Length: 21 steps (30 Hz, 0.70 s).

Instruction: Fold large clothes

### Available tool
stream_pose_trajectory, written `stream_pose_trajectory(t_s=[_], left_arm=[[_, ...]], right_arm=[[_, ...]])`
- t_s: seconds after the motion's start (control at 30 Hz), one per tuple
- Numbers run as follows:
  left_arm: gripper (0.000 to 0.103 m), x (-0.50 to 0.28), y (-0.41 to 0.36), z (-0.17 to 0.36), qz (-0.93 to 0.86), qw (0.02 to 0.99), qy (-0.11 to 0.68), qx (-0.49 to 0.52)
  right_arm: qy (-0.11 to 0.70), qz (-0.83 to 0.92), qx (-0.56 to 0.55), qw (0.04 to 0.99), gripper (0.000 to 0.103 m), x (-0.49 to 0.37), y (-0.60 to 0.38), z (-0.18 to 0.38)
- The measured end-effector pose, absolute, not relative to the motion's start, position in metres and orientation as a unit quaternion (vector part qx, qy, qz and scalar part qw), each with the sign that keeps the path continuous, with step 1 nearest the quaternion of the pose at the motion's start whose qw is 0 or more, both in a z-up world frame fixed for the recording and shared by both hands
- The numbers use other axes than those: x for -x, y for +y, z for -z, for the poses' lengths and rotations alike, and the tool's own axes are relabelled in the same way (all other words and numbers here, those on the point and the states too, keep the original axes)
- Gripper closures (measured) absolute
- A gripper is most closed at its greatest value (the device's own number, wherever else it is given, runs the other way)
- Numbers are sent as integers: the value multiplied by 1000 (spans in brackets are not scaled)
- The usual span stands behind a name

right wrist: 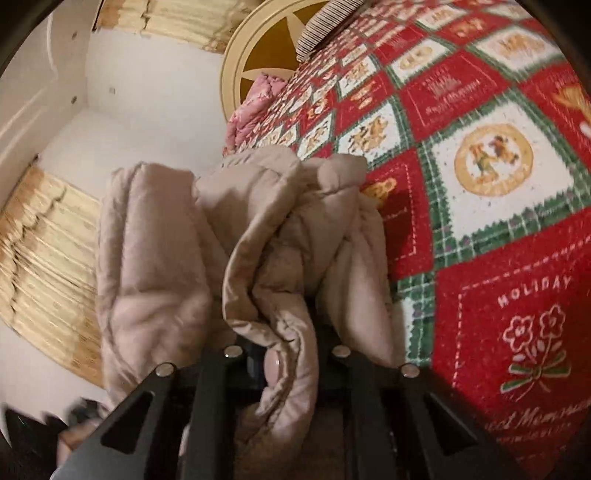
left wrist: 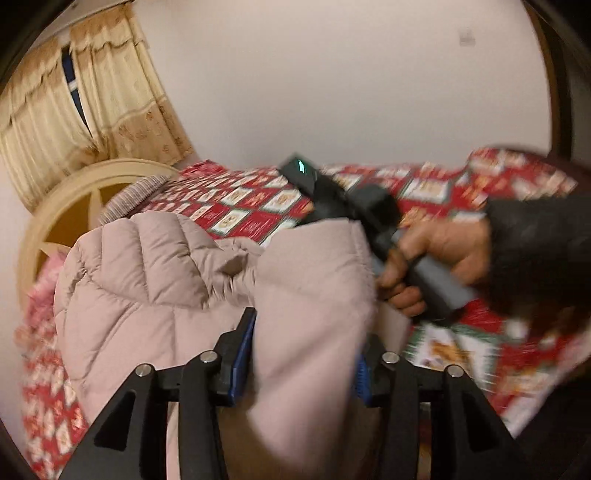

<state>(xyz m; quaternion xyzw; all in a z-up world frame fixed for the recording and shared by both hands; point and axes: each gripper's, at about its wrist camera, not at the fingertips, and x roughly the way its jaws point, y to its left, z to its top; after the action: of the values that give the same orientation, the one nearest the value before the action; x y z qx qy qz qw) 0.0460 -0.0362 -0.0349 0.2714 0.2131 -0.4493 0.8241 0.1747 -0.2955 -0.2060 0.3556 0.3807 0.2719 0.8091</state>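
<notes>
Grippers left (left wrist: pixel 301 354) and right (right wrist: pixel 284 354) each clamp the bunched pink jacket (right wrist: pixel 236 236), no clear long axis.

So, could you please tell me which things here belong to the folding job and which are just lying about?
In the job:
- pink puffer jacket
- left hand-held gripper, clamped on it
- right hand-held gripper, clamped on it

Lying about:
- holiday quilt
- striped pillow
- curtains
- headboard

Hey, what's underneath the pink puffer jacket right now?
The red holiday-print quilt covering the bed shows beyond the puffer jacket, held by the left hand-held gripper and right hand-held gripper. Whatever lies directly beneath the jacket is hidden.
</notes>
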Motion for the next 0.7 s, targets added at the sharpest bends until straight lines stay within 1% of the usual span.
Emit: stream_pose_trajectory(t_s=[0.07, 0.1, 0.2, 0.33, 0.43, 0.5, 0.6, 0.7], left_arm=[[48, -43, -4, 12, 475, 818, 216, -241], [47, -43, 6, 5, 479, 819, 216, -230], [47, -57, 58, -19, 465, 847, 217, -140], [47, -130, 123, -28, 315, 926, 206, -7], [47, -192, 136, -16, 271, 933, 227, 75], [47, -217, 112, -3, 280, 925, 248, 73], [47, -223, 65, 13, 311, 912, 262, 53], [47, -210, 19, 7, 338, 908, 246, -18]], right_arm=[[378, -273, -361, 807, 89, -173, -296, 208], [377, -275, -366, 805, 89, -173, -297, 210], [376, -277, -368, 804, 89, -175, -300, 208], [375, -277, -365, 806, 89, -173, -300, 206], [374, -273, -352, 813, 89, -171, -295, 200], [374, -271, -345, 817, 89, -170, -294, 198], [375, -270, -343, 818, 88, -169, -293, 198], [379, -268, -343, 817, 88, -170, -292, 199]])
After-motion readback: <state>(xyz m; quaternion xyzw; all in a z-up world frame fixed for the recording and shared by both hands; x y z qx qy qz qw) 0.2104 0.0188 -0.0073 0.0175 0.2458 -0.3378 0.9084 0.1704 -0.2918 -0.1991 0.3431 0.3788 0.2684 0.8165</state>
